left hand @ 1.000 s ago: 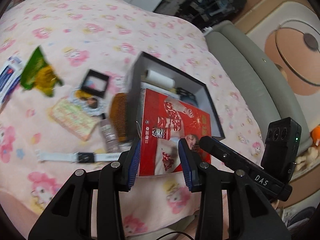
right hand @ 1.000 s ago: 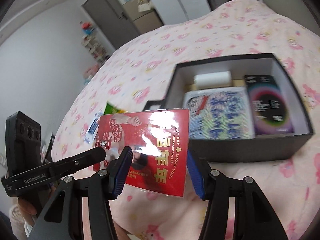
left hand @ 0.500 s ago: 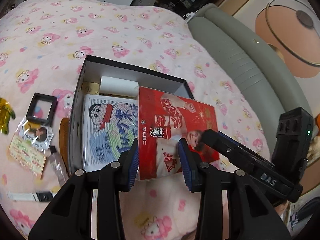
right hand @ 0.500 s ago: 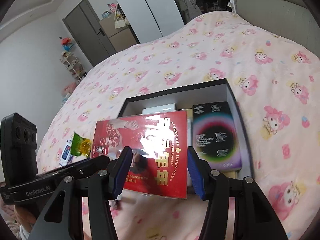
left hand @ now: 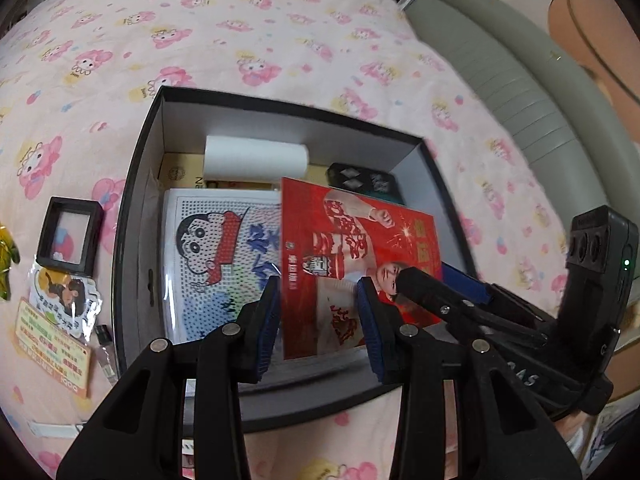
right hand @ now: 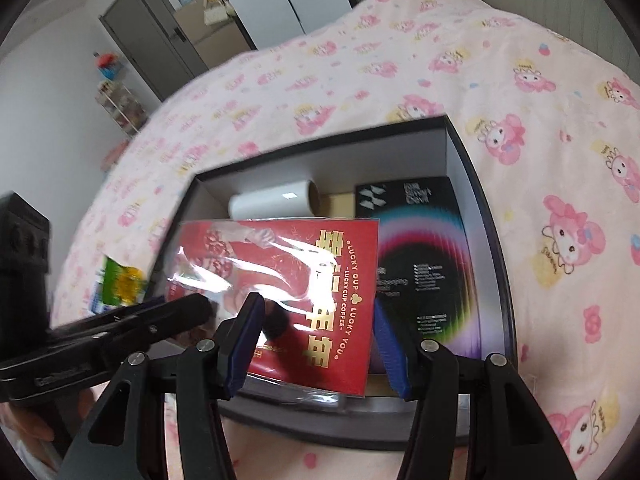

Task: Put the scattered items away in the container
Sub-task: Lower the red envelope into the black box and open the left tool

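Note:
A red packet in a clear sleeve (left hand: 352, 248) (right hand: 304, 272) hangs flat over the open black box (left hand: 132, 216) (right hand: 492, 240), carried between both grippers. Its left edge rests against the left pad of my left gripper (left hand: 318, 312), which is open. Its right edge meets the right pad of my right gripper (right hand: 312, 344), also open. Each gripper's inner finger lies across the packet's face. In the box are a white roll (left hand: 256, 158), a cartoon bead board (left hand: 216, 248) and a black rainbow-print carton (right hand: 424, 264).
Left of the box on the pink blanket lie a small black frame case (left hand: 70, 234), a sticker (left hand: 64, 292), a printed card (left hand: 50, 340), a little bottle (left hand: 105, 354) and a green-yellow sachet (right hand: 122, 282). A grey padded edge (left hand: 520, 92) borders the right.
Both grippers carried the red packet from beside the box to above its opening. The box now lies directly beneath and looks closer. The packet kept its place between the fingers.

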### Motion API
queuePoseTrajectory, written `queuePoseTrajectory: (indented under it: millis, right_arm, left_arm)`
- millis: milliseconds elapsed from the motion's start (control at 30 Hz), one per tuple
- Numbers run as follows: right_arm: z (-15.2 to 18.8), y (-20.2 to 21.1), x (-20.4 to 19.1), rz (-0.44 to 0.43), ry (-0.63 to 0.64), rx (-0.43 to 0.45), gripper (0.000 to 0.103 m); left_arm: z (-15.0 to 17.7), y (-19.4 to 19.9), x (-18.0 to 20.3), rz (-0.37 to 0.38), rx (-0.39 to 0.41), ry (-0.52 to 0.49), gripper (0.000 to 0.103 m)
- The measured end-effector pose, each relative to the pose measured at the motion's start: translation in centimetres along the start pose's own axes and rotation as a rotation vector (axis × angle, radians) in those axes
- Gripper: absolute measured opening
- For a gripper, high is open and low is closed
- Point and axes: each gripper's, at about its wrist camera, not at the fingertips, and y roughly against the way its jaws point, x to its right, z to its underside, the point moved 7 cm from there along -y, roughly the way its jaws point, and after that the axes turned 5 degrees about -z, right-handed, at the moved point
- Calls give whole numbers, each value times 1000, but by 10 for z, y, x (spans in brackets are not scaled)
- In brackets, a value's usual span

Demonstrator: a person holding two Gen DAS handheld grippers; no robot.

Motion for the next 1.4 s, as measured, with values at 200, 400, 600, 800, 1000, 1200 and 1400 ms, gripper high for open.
queuePoseTrajectory:
  millis: [200, 400, 600, 800, 1000, 1200, 1400]
  right_arm:
    - [11, -27, 6, 100, 19, -90, 51]
    - [12, -18, 21, 164, 3, -95, 51]
    - [7, -16, 32, 298, 23, -95, 54]
    - [6, -32, 28, 368, 99, -158, 63]
    - [8, -53, 20, 315, 124, -247, 62]
    - [11, -62, 19, 252, 71, -280, 65]
    - [11, -61, 1, 141, 86, -331, 66]
  left_arm:
    - [7, -25, -4, -137, -75, -35, 37]
    - [3, -16, -14, -172, -60, -14, 37]
    - [-11, -16, -13, -169, -36, -23, 37]
    - [-9, -28, -16, -176, -59, -9, 37]
    - [-5, -33, -19, -173, -66, 4, 37]
    - [-5, -21, -20, -169, -45, 2, 37]
    - [2, -10, -20, -155, -27, 24, 38]
